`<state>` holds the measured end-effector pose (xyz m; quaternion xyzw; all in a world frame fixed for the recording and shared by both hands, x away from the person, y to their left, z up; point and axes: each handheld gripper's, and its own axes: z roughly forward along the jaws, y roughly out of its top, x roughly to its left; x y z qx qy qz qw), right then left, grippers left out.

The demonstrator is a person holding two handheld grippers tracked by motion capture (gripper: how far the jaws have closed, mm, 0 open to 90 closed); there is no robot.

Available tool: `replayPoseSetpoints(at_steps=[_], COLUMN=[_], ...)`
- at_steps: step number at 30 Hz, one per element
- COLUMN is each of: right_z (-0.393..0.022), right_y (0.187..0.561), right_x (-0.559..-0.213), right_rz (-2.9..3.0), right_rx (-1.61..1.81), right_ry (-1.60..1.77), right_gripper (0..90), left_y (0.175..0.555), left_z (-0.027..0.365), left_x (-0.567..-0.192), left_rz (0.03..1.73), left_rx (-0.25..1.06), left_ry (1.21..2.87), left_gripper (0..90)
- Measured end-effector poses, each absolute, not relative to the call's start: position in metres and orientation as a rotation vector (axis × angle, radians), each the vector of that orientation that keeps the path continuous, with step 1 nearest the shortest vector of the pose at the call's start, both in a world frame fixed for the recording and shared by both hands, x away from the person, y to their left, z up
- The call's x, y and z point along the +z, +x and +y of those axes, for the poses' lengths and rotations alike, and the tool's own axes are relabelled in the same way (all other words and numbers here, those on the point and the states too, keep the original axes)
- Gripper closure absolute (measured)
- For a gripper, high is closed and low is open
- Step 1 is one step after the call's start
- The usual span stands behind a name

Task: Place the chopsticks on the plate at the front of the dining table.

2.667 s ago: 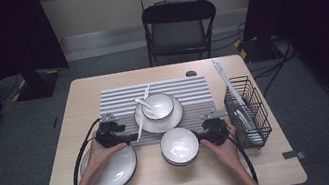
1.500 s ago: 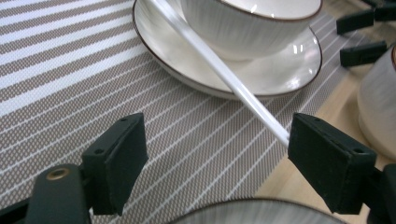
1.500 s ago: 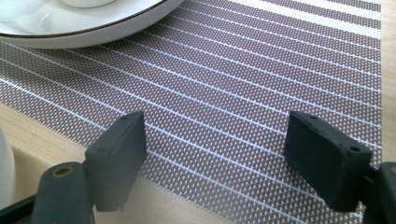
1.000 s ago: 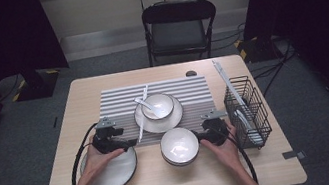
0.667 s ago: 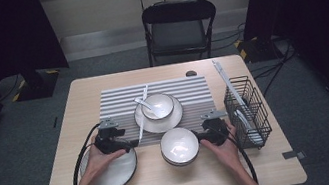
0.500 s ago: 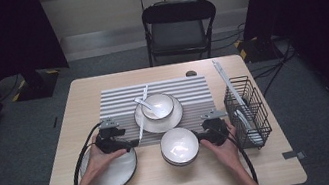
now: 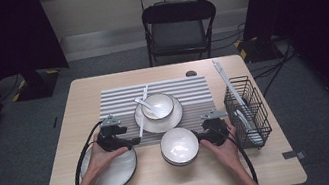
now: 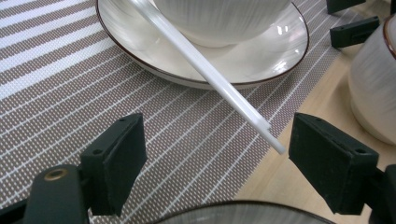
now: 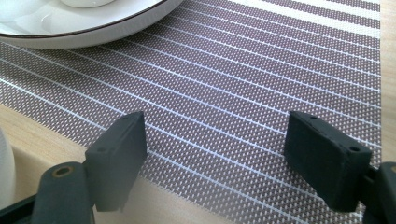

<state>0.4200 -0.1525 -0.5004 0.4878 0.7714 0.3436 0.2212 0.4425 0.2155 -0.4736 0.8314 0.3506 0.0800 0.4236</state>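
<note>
Left gripper (image 7: 132,141) sits at the near left corner of the striped placemat (image 7: 187,91), jaws wide apart and gripping nothing; in the left gripper view the near end of the white chopsticks (image 8: 210,77) lies on the mat between them, touching neither pad. The chopsticks run back toward the far edge, leaning on the rim of the plate (image 7: 147,124) that carries a bowl (image 7: 159,105) with a spoon (image 7: 142,102). Right gripper (image 7: 196,137) rests toward the near right of the table (image 7: 277,170), jaws also wide, empty, over the mat's near edge beside a white bowl (image 7: 179,145). Empty plate (image 7: 115,174) near the left corner; wire rack (image 7: 251,108) along the right edge.
</note>
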Motion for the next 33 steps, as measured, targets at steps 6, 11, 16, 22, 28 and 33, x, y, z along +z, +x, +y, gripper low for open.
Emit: replayPoseSetpoints(at_steps=[6,11,16,22,28,33], right_z=[-0.1523,-0.1524,-0.1524,-0.1524,-0.1524,-0.1524], right_y=[0.4199,0.4198,0.4198,0.4198,0.4198,0.4198], right_x=[-0.5004,-0.5004,-0.5004,-0.5004,-0.5004,-0.5004], right_rz=[2.13,2.131,2.131,2.131,2.131,2.131], right_rx=[0.949,0.949,0.949,0.949,0.949,0.949], right_ry=[1.352,1.35,1.351,1.351,1.351,1.351], right_gripper=[20.3,20.4,20.4,20.4,20.3,20.4], left_y=[0.4427,0.4442,0.4466,0.4502,0.4458,0.4472], left_z=[0.2196,0.2178,0.2172,0.2156,0.2175,0.2179], left_x=[-0.4752,-0.4762,-0.4776,-0.4772,-0.4727,-0.476], left_rz=[0.889,0.887,0.896,0.905,0.892,0.899], left_rx=[0.194,0.193,0.2,0.207,0.201,0.185], left_ry=[2.077,2.082,2.076,2.079,2.08,2.085], left_gripper=[18.3,18.4,18.5,19.4,19.7,19.1])
